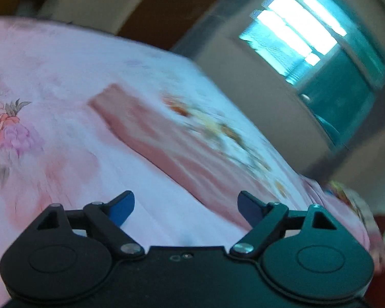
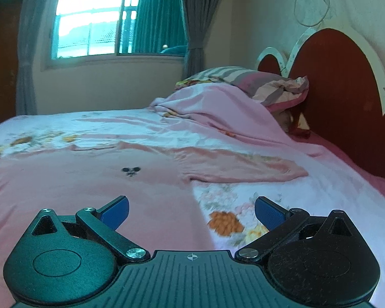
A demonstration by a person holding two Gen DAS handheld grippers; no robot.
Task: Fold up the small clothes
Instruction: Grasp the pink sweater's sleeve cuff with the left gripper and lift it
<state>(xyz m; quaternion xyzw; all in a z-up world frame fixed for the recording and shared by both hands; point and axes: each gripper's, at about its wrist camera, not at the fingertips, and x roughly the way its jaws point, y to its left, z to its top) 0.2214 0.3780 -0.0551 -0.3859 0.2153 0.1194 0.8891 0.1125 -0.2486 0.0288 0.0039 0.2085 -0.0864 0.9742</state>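
I see a plain pink shirt with a small black mouse print, lying on my white sheet printed with orange and pink flowers. My gripper pads are blue on black, the pillow is striped pink and grey, and the headboard is red with white trim.

Both wrist views skim low over the bed, sharing the window toward 12 o'clock.

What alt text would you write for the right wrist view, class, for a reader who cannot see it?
A pink shirt with a small dark print lies spread flat on a floral bedsheet, with the open right gripper above its lower edge, holding nothing. Behind are a striped pillow, a red headboard and a bright curtained window.
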